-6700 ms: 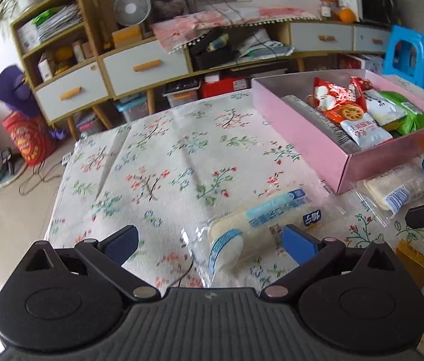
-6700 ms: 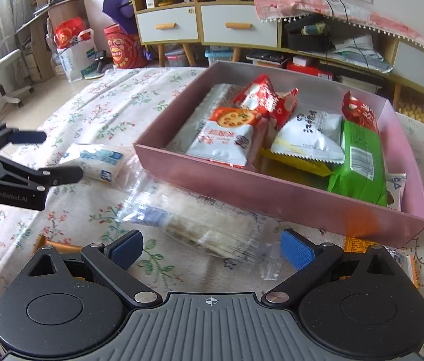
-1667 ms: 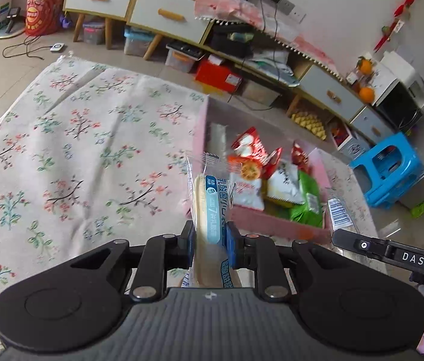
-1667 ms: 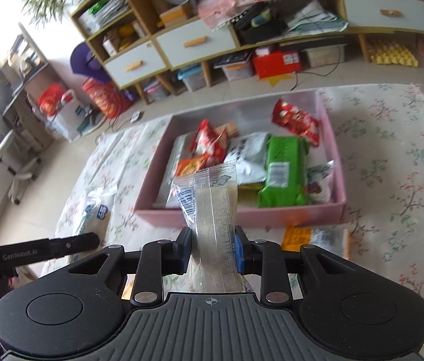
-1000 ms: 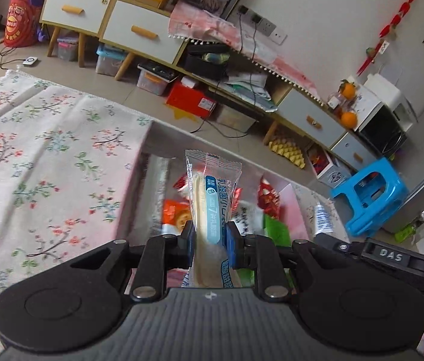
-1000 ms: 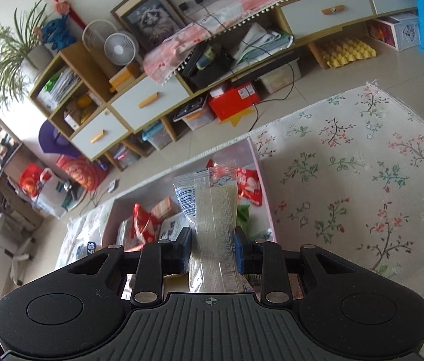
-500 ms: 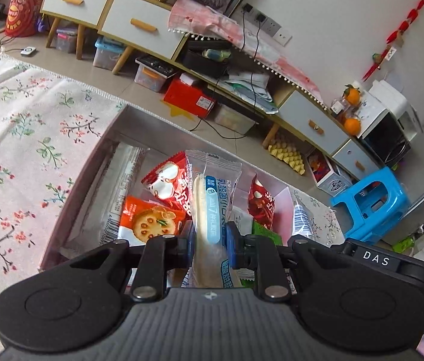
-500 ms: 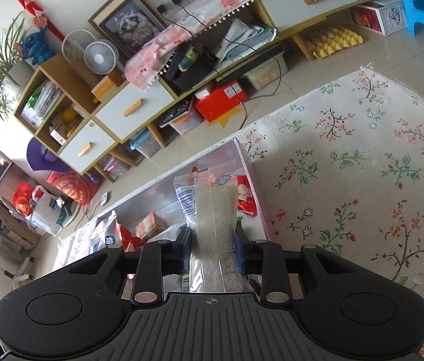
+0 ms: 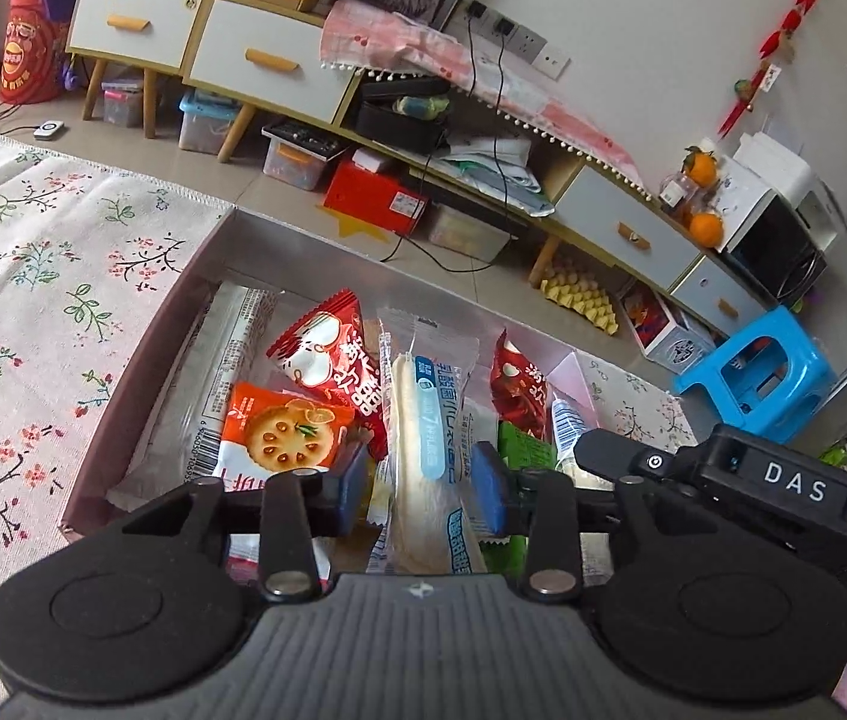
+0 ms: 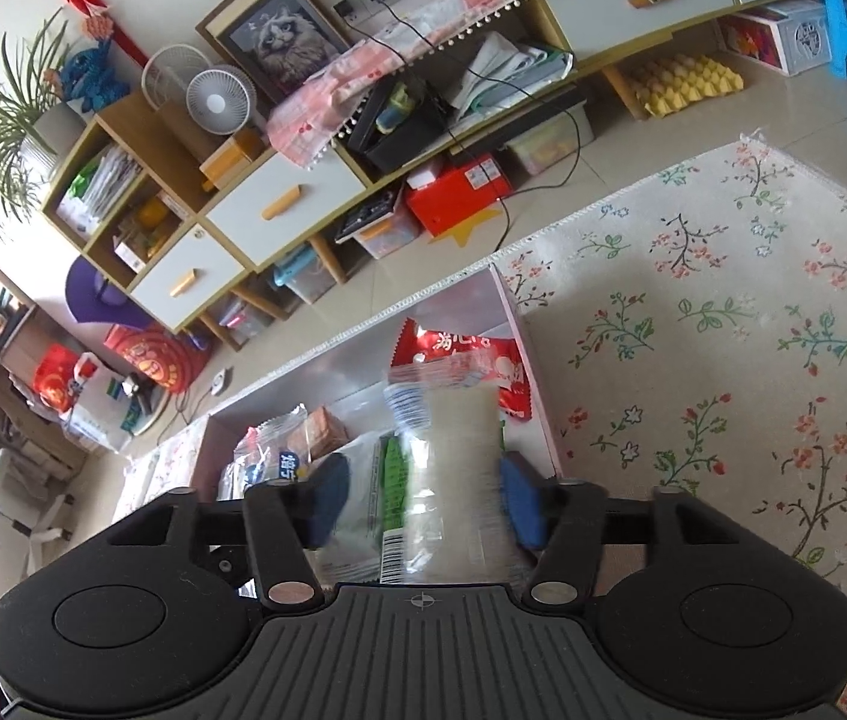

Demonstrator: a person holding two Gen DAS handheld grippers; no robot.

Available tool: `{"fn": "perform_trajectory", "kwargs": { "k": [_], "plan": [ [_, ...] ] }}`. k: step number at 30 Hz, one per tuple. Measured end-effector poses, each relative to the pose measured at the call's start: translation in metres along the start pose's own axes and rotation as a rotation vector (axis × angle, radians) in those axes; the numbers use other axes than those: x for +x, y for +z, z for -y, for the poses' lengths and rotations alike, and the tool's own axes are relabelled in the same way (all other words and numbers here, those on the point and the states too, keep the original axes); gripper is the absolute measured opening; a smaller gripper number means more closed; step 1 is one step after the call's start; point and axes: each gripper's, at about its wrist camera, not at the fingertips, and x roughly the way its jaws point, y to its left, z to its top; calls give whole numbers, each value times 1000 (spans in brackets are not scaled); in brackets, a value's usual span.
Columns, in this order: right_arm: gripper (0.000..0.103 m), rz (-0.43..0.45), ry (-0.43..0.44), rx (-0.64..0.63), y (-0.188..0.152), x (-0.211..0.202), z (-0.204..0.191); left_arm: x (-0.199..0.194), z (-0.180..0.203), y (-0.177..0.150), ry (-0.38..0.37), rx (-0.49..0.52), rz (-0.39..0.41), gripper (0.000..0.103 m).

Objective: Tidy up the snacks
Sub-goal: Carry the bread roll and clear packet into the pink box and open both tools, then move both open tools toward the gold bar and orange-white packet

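Over the pink box [image 9: 141, 360] | left gripper [image 9: 423, 489] hanging with fingers spread, bread roll [image 9: 429, 438] loose between | right gripper [image 10: 420, 504] spread too, wafer pack [image 10: 459, 480] blurry between

Left gripper [image 9: 421, 491] and right gripper [image 10: 420, 501], jaws apart.

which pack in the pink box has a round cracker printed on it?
The orange-and-white pack, in the pink box just ahead of the left tool. The red packs behind and beside it carry white shapes and lettering; the long pack is clear with print.
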Motion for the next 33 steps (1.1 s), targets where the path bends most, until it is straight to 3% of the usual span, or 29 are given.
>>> {"fn": "perform_trajectory", "kwargs": {
  "k": [7,19,25,33],
  "plan": [
    [79,13,6,-37,0,-13,-8,-12,6,2,10,46,12,65],
    [91,25,-3,-129,-4,-45,-19,-40,-3,0,48,97,-12,97],
    [95,26,-48,-228,-16,-60,-22,-57,-12,-1,77,136,-29,102],
    [97,23,-115,-352,-35,-77,-13,-77,-27,-16,133,200,-70,102]
  ]
}}
